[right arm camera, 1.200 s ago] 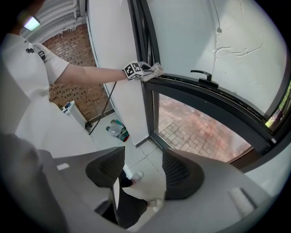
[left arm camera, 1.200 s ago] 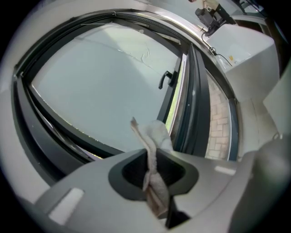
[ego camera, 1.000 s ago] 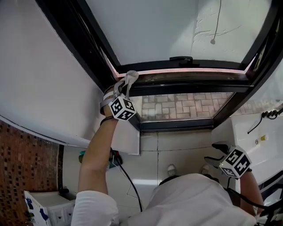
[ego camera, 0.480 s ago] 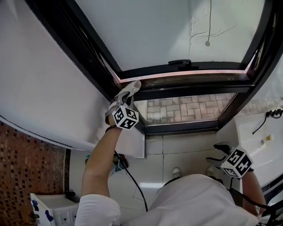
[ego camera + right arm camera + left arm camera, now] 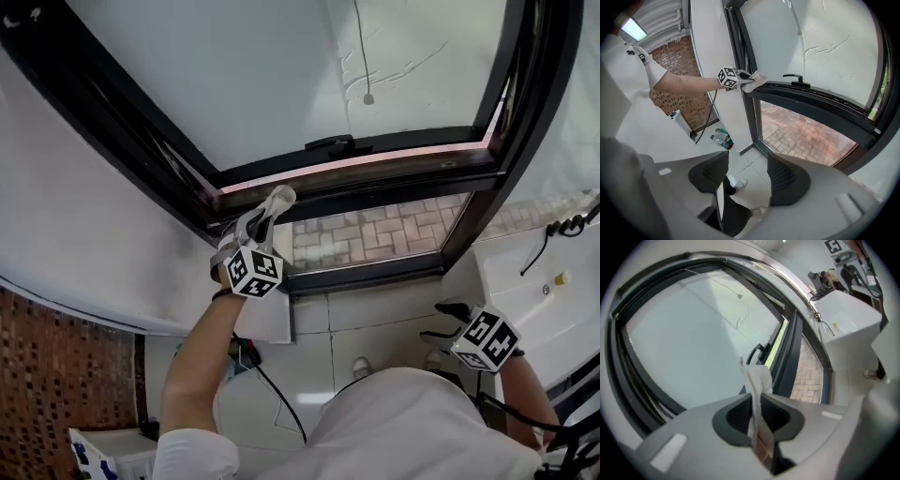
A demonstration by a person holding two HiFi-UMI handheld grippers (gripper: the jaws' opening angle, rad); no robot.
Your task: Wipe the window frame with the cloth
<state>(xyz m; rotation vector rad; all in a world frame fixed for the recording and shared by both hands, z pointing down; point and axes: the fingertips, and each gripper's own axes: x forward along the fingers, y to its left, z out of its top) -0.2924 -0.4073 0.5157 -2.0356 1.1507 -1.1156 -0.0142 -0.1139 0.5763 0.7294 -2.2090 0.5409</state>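
The black window frame [image 5: 394, 167] runs across the head view, its lower sash bar meeting the side post at the left. A pale cloth [image 5: 274, 204] is pressed against that bar, a little right of the corner. My left gripper [image 5: 265, 212] is shut on it. In the left gripper view the cloth [image 5: 757, 378] stands up from between the closed jaws, with the window frame [image 5: 791, 345] just beyond it. My right gripper [image 5: 442, 322] hangs low at the right, away from the window. It is open, with nothing between its fingers [image 5: 744, 171].
A black window handle [image 5: 330, 143] sits on the sash right of the cloth. A white wall panel [image 5: 94, 197] flanks the frame on the left. Brick paving [image 5: 375, 230] shows through the opening. A white unit [image 5: 553, 291] stands at the right. A black cable [image 5: 272, 394] and bottles [image 5: 719, 137] are below.
My left gripper has slid the cloth a little to the right along the bar, away from the corner. The head view has swung left. The right gripper has stayed low.
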